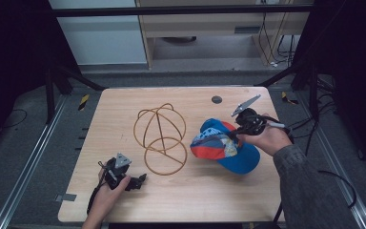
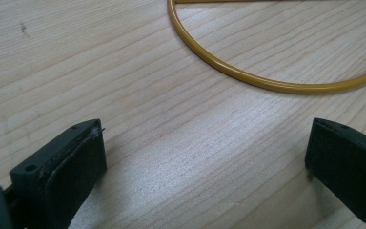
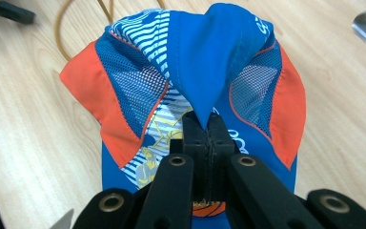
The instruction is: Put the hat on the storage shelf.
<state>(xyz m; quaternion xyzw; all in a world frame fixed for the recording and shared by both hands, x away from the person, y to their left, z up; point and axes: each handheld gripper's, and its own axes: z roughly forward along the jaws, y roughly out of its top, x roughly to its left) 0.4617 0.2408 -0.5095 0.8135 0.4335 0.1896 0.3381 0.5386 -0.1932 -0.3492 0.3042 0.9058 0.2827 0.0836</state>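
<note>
Blue, orange and white fabric cap (image 3: 190, 81): right gripper (image 3: 208, 125) pinches its crown, jaws hiding the logo. Left gripper (image 2: 205, 157) gapes near cut-off yellow wire frame (image 2: 267, 83).

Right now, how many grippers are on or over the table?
2. The left gripper sits near the table's front-left edge, jaws open; the right gripper is at the right, pinching the blue and orange cap.

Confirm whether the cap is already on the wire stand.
No: the cap lies right of the wire stand, pinched by the right gripper.
</note>
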